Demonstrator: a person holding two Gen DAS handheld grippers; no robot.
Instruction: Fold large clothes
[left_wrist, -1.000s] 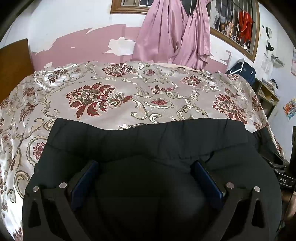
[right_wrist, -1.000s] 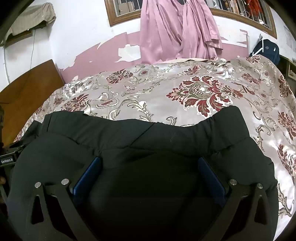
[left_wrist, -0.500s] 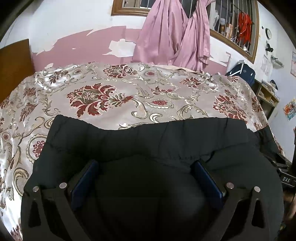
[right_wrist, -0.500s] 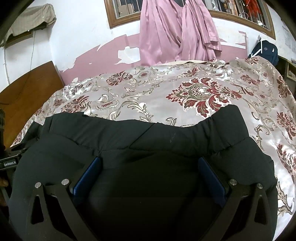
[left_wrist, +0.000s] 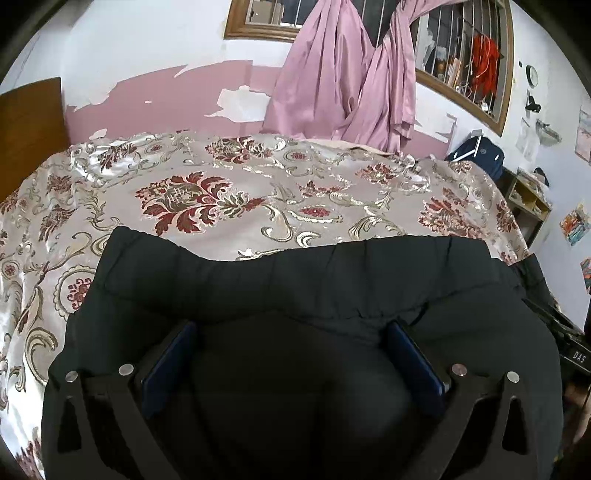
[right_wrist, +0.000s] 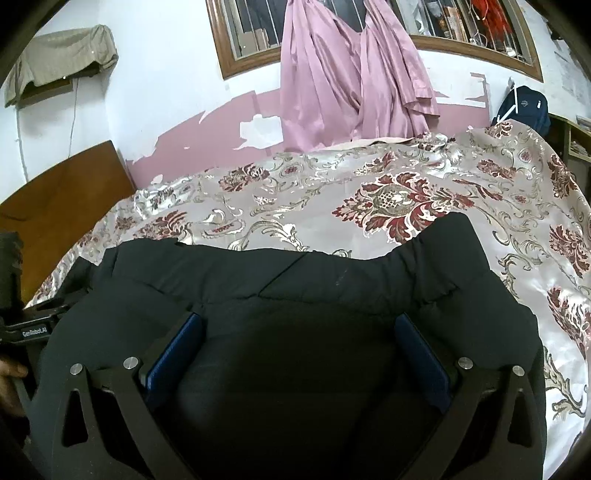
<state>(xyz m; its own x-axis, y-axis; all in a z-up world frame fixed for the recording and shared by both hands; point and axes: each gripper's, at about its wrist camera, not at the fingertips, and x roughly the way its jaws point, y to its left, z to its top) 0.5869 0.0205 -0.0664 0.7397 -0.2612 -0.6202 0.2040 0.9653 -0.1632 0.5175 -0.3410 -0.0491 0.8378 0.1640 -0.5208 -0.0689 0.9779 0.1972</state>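
A black padded garment (left_wrist: 295, 280) lies on the floral bedspread (left_wrist: 229, 199) and fills the lower half of both views. My left gripper (left_wrist: 291, 325) has its blue pads (left_wrist: 166, 369) wide apart, with black cloth bulging between them and a fold covering the fingertips. My right gripper (right_wrist: 299, 317) stands the same way over the garment (right_wrist: 332, 280), its blue pads (right_wrist: 173, 354) far apart and its tips under a fold. The right gripper's body (left_wrist: 572, 354) shows at the left view's right edge. The left gripper's body (right_wrist: 33, 332) shows at the right view's left edge.
The bedspread (right_wrist: 406, 199) stretches bare beyond the garment to a pink and white wall. Pink curtains (left_wrist: 343, 81) hang over the bed's far edge. A wooden headboard (right_wrist: 55, 195) stands to the left, a dark backpack (left_wrist: 476, 155) and shelves to the right. A hand (right_wrist: 11, 369) holds the left gripper.
Both views have shifted slightly, with the wall and bedspread sitting a little lower in frame. The garment and the finger spacing look the same.
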